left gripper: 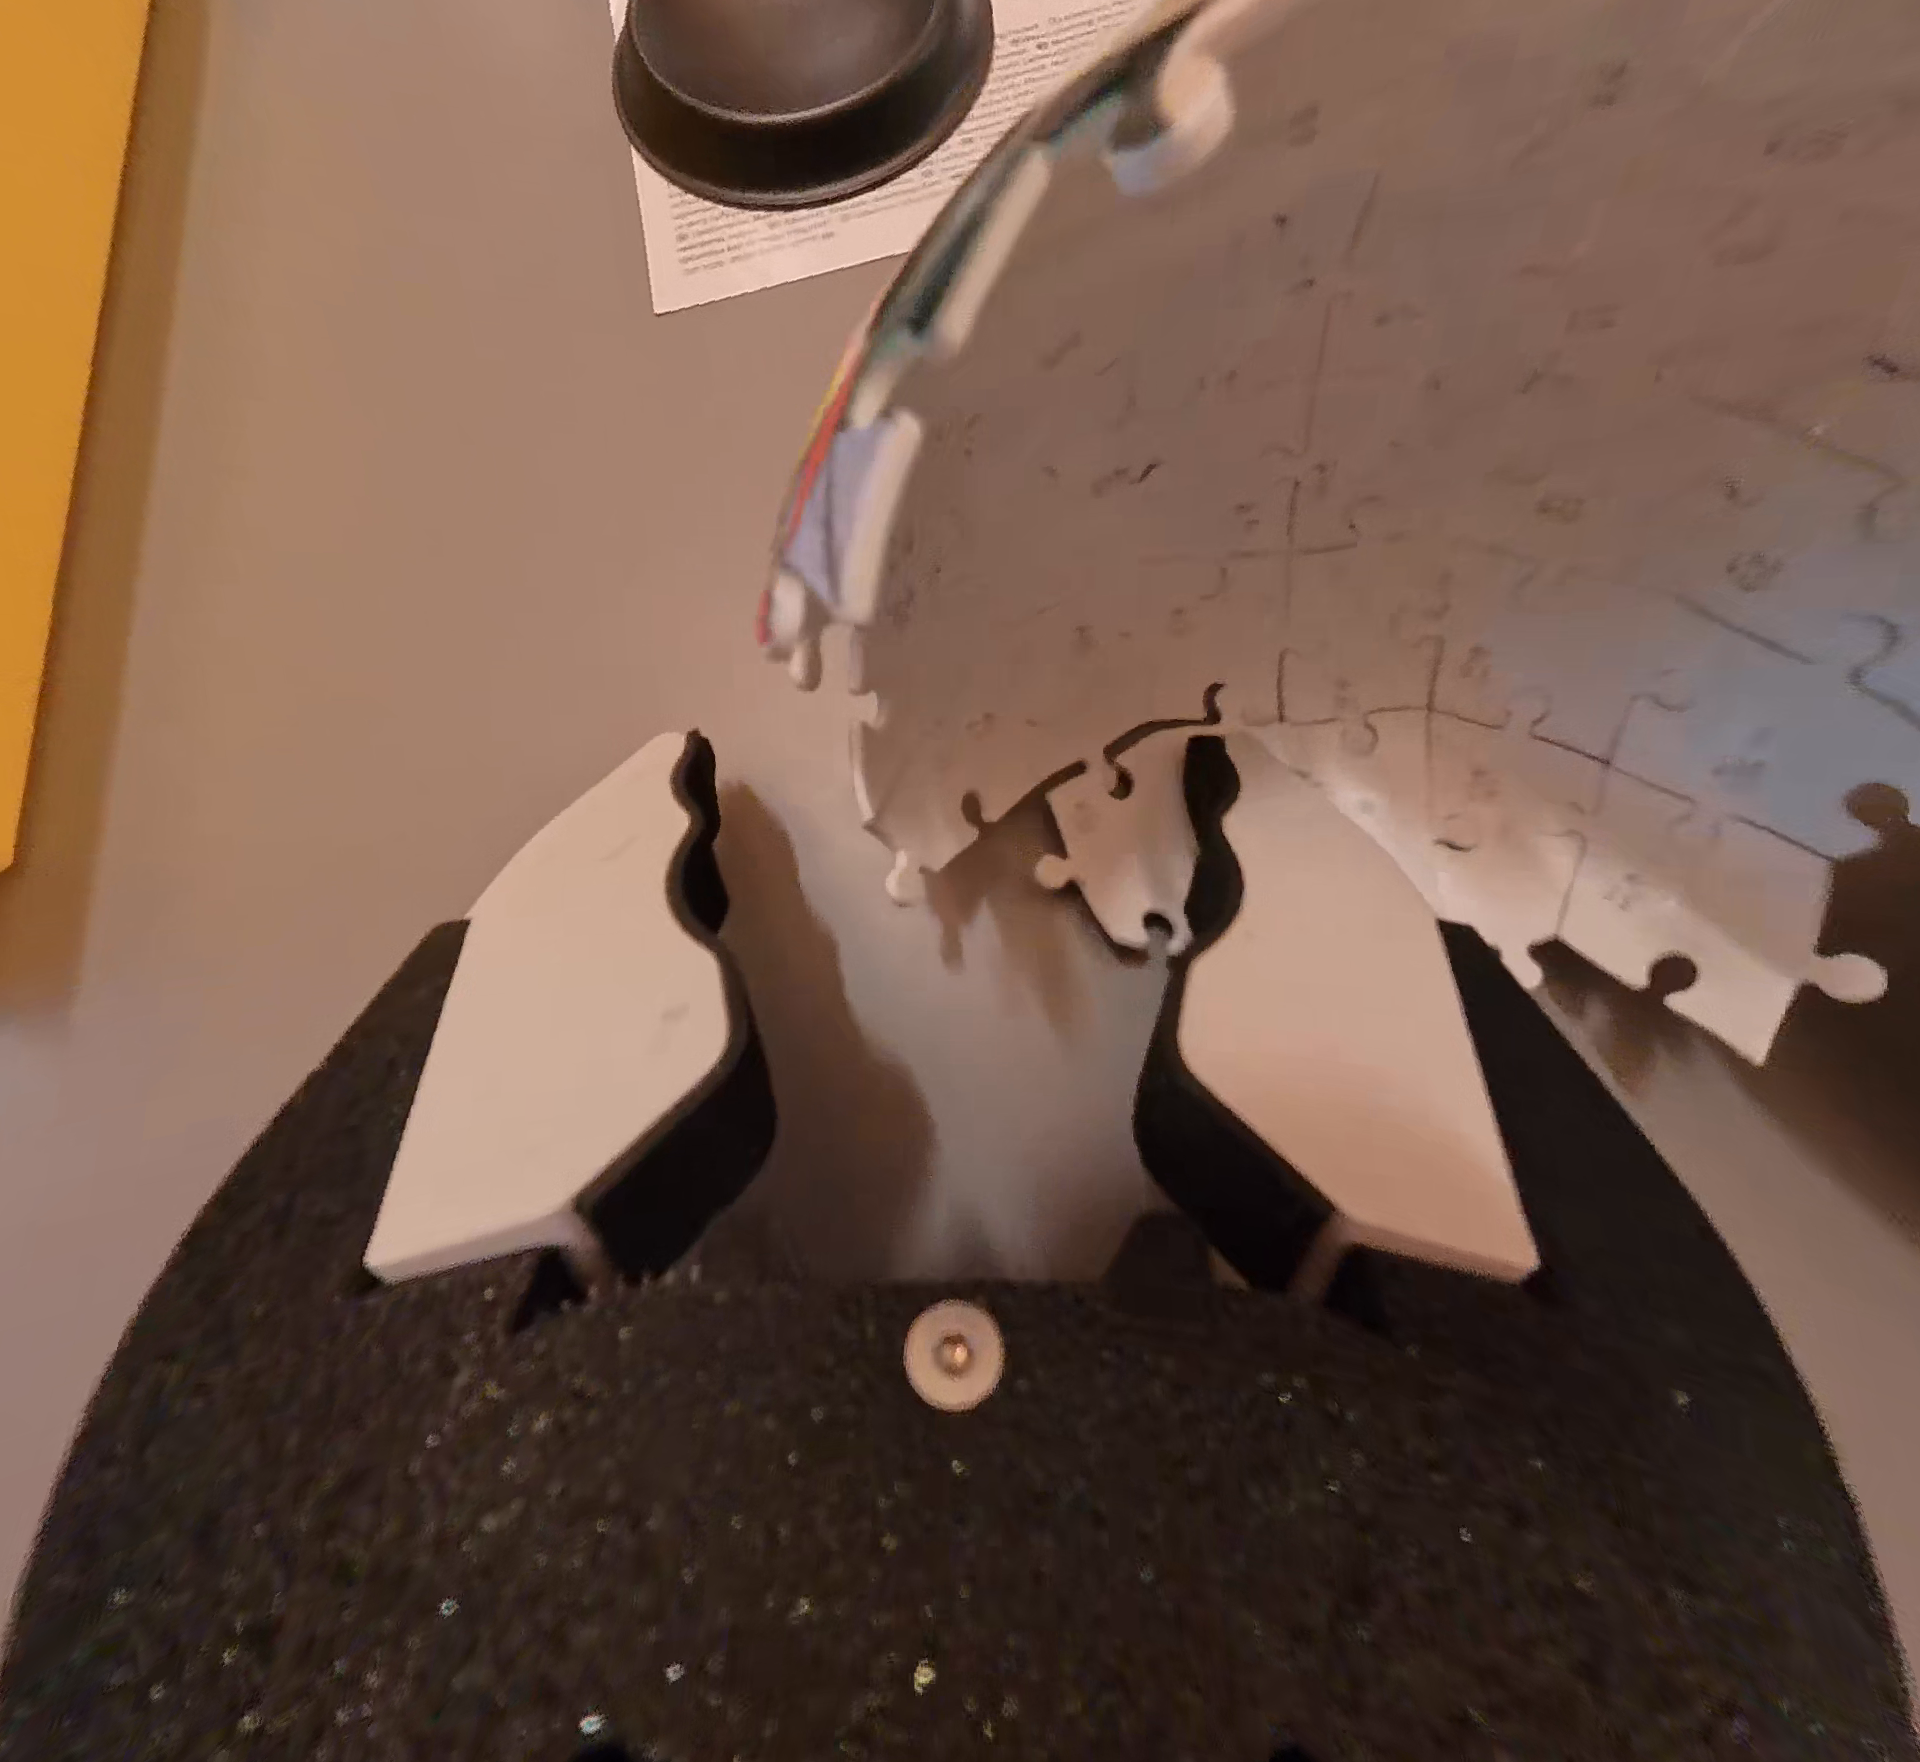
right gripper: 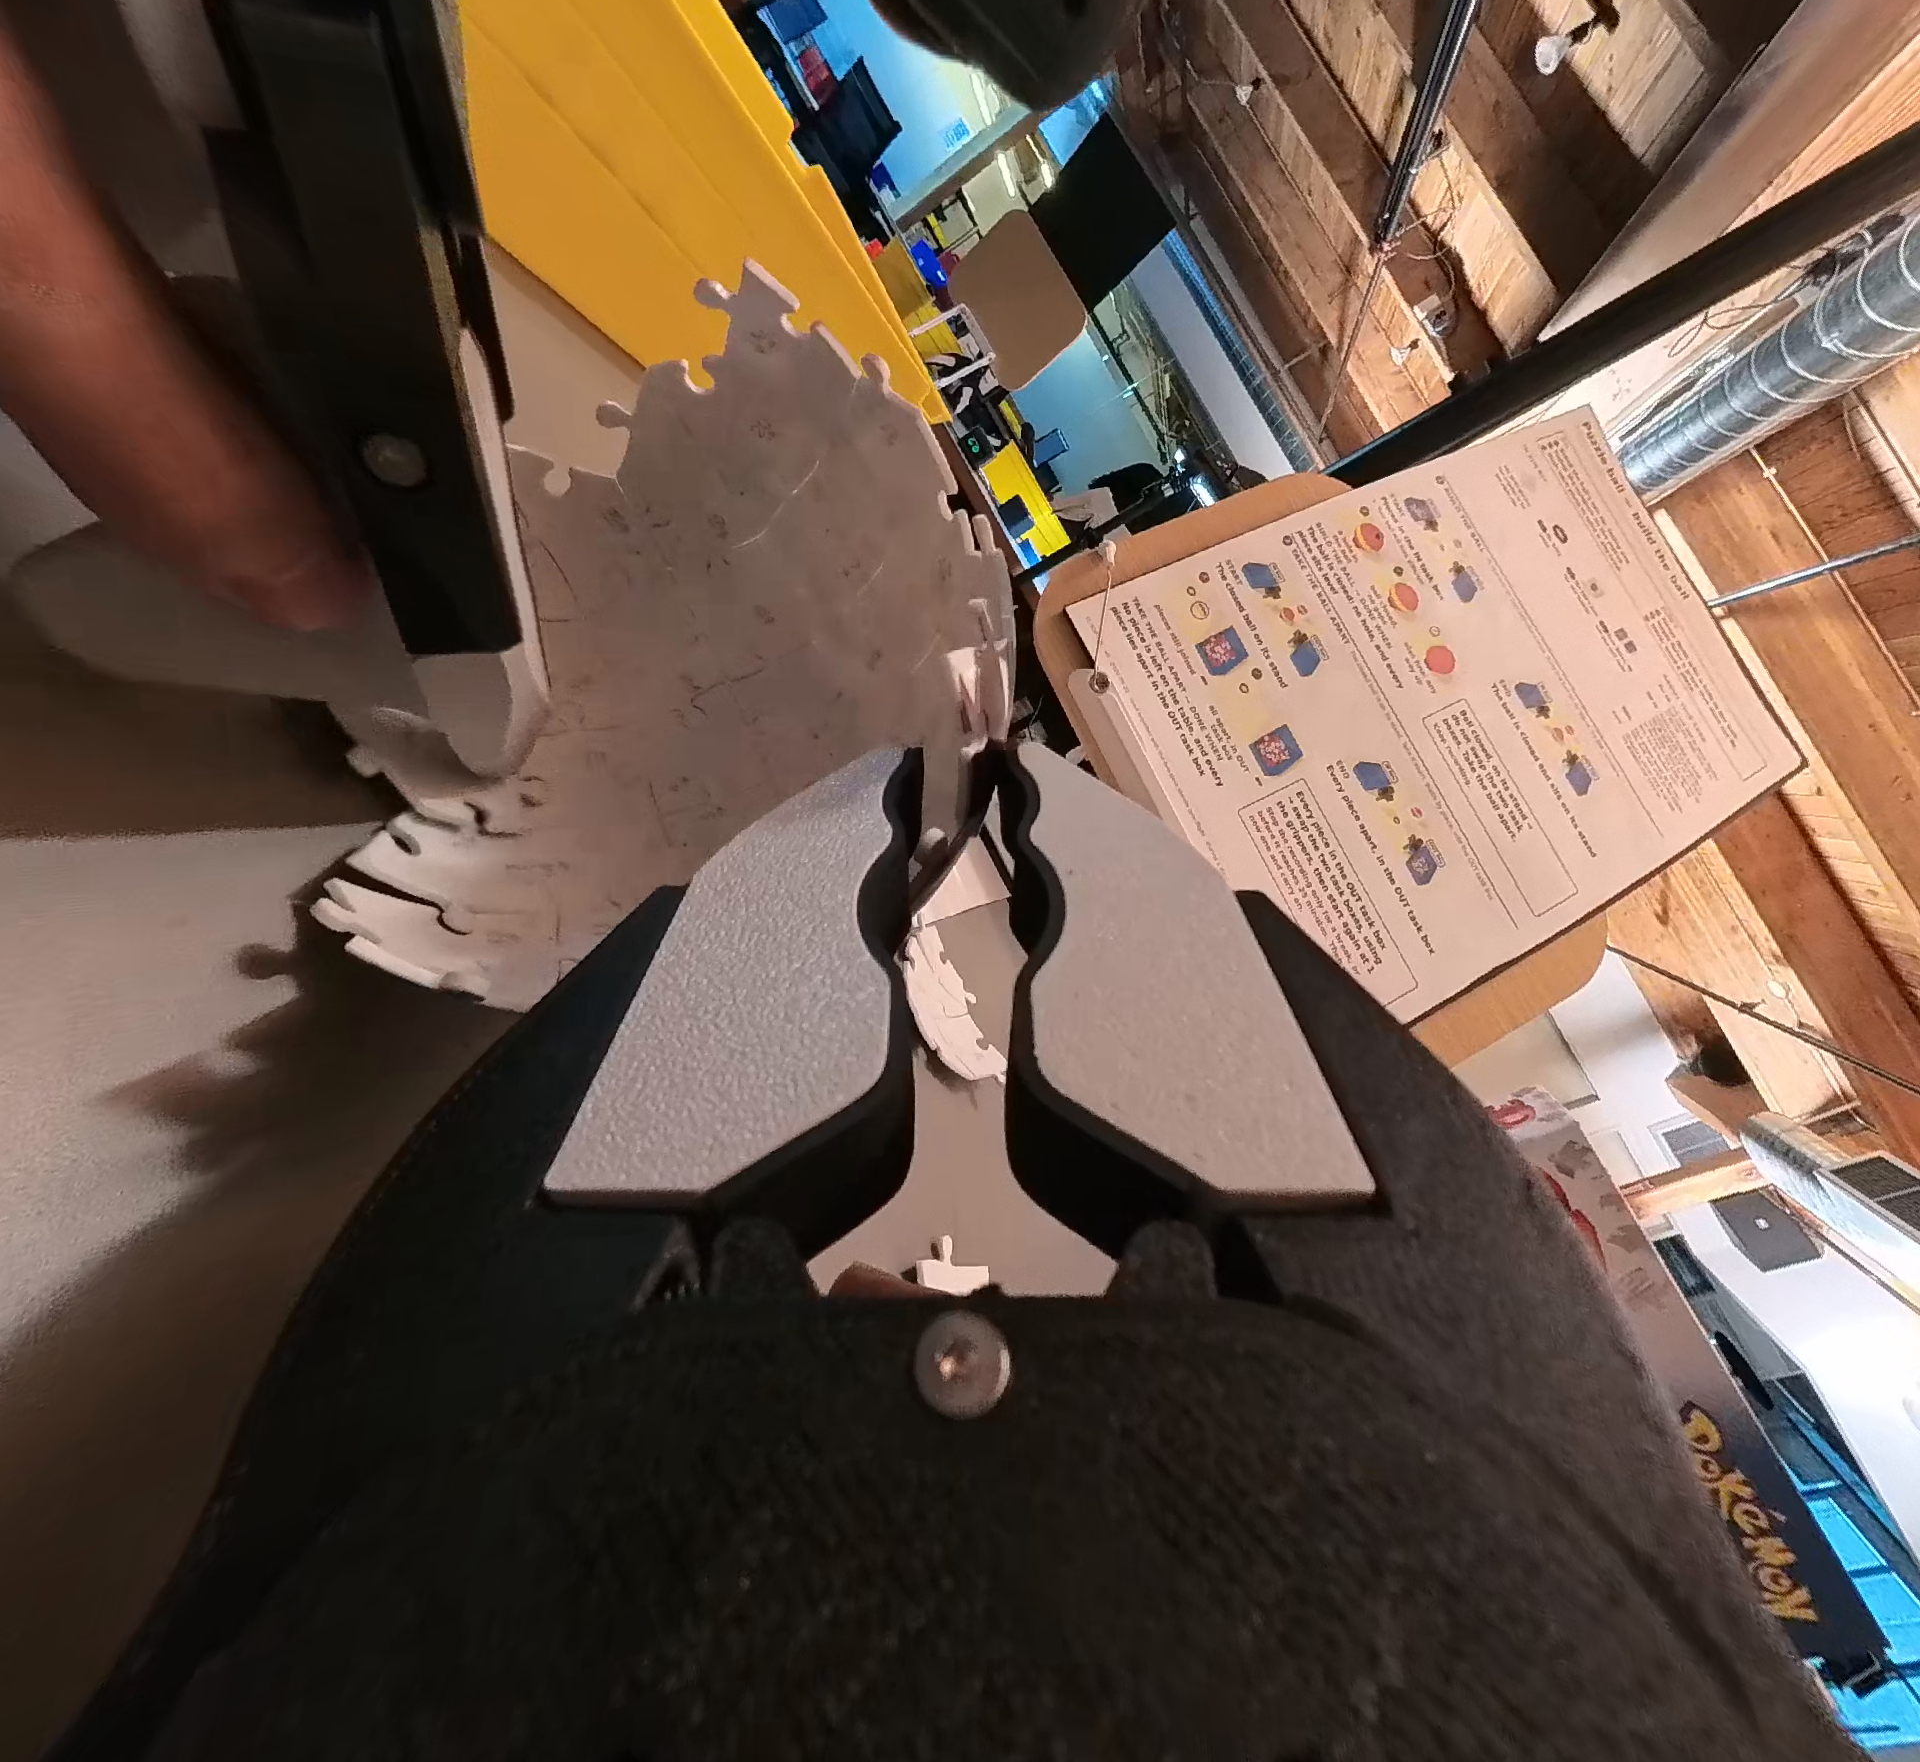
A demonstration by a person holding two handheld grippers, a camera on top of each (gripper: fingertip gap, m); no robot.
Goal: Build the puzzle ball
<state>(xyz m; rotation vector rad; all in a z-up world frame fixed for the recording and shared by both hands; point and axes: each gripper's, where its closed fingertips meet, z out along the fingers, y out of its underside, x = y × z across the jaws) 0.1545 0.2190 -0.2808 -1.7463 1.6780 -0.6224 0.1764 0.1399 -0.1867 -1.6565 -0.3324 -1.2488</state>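
Left gripper (left gripper: 951,839): jaws were wide apart, right finger (left gripper: 1210,839) touching the ragged edge of the white curved puzzle-ball shell (left gripper: 1403,465), nothing clamped.
Right gripper (right gripper: 961,777): nearly closed, pinching that same shell's (right gripper: 748,590) rim.
Shell: held up above the grey table (left gripper: 416,517).
Farther back: round black plastic stand (left gripper: 795,34) sat on a white instruction sheet (left gripper: 727,247).

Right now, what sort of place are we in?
Likely a workshop or lab in a converted industrial building: yellow storage bins, exposed metal ductwork against bare wood walls, and a laminated instruction sheet posted by the grey table.
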